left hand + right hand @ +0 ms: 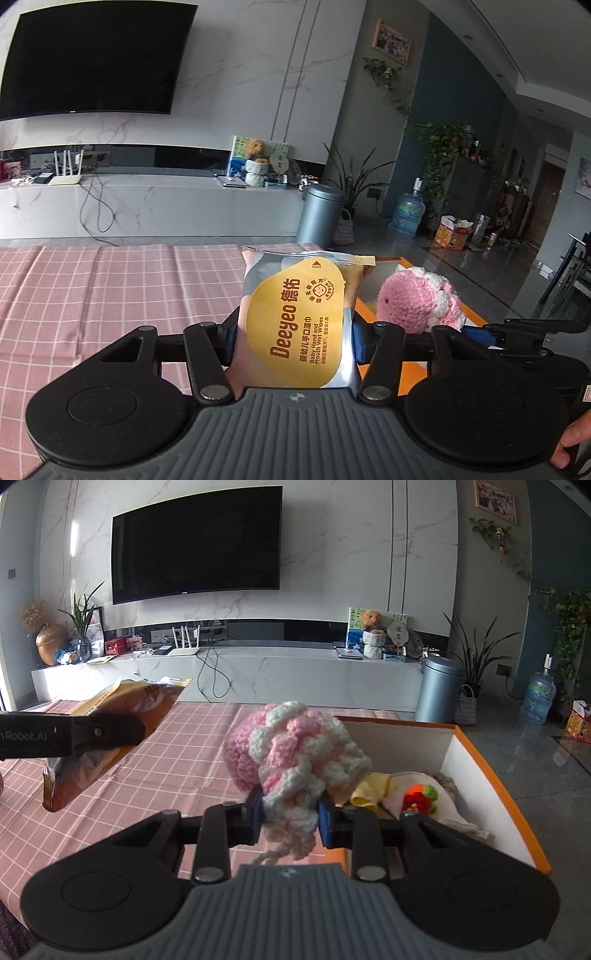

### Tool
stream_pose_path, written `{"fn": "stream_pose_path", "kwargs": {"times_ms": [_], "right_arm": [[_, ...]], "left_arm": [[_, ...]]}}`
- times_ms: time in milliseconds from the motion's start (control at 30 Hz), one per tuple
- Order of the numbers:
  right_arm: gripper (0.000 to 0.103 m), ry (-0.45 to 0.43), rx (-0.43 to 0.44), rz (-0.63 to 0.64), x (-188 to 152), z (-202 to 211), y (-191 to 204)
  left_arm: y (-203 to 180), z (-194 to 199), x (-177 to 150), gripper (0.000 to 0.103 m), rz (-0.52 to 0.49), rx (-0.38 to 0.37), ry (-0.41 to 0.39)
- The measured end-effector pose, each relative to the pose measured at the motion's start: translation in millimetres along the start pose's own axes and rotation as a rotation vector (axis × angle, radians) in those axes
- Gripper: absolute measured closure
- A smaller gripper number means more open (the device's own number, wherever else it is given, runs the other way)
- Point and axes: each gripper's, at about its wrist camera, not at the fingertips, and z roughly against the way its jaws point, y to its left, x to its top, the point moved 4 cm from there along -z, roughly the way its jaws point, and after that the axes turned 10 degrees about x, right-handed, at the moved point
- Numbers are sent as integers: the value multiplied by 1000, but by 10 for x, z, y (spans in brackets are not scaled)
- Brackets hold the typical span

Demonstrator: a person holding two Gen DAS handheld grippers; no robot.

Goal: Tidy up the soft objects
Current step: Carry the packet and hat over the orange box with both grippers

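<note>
left gripper jaws clamped on yellow wet wipes pack, held up over pink checked cloth, right gripper jaws narrow, pinching pink & white crochet toy, just beside orange-edged box w/ soft items inside

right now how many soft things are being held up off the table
2: the wet wipes pack clamped in the left gripper, and the pink crochet toy in the right gripper.

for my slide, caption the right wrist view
Right gripper holds a pink crochet toy beside the orange box.
</note>
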Motion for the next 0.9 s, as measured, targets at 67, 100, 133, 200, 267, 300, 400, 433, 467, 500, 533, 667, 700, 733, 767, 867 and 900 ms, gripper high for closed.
{"fn": "stream_pose_path", "kwargs": {"times_ms": [67, 100, 133, 200, 267, 300, 400, 433, 467, 500, 533, 667, 700, 733, 767, 867, 900], "right_arm": [[75, 2, -22, 1, 11, 70, -138], [75, 4, -32, 0, 28, 102, -227], [75, 5, -40, -2, 37, 130, -296], [75, 8, -59, -8, 56, 191, -457], [75, 18, -76, -10, 78, 219, -609], [75, 26, -84, -11, 77, 228, -694], [75, 69, -107, -26, 53, 192, -943], [75, 83, -112, -35, 40, 169, -1023], [75, 96, -115, -42, 27, 146, -1094], [75, 112, -120, -52, 13, 111, -1173], [75, 132, -117, -60, -3, 79, -1234], [74, 229, -69, -120, -74, -79, -1401], [74, 254, -67, -134, -92, -123, -1445], [74, 271, -68, -147, -102, -164, -1486], [74, 286, -68, -153, -109, -206, -1527], [73, 322, -77, -151, -117, -342, -1631], [73, 338, -84, -150, -128, -389, -1664]], "left_arm": [[-158, -67, 37, 41, -21, -38, 2], [-226, -101, 46, 41, -24, -58, 5], [-288, -142, 63, 41, -25, -80, 11], [-394, -225, 98, 41, -30, -114, 18], [-508, -311, 129, 41, -39, -142, 25], [-556, -352, 142, 41, -42, -155, 28], [-716, -486, 170, 41, -53, -191, 47], [-766, -534, 176, 41, -59, -199, 55], [-825, -578, 172, 41, -66, -207, 66], [-882, -624, 170, 41, -71, -215, 77], [-950, -647, 158, 41, -79, -224, 91], [-1152, -766, 109, 41, -108, -264, 152], [-1226, -809, 95, 41, -112, -268, 167], [-1270, -852, 73, 41, -115, -272, 186], [-1307, -891, 54, 41, -118, -276, 203], [-1426, -1013, -1, 41, -142, -277, 236], [-1468, -1061, -16, 41, -150, -273, 249]]}}
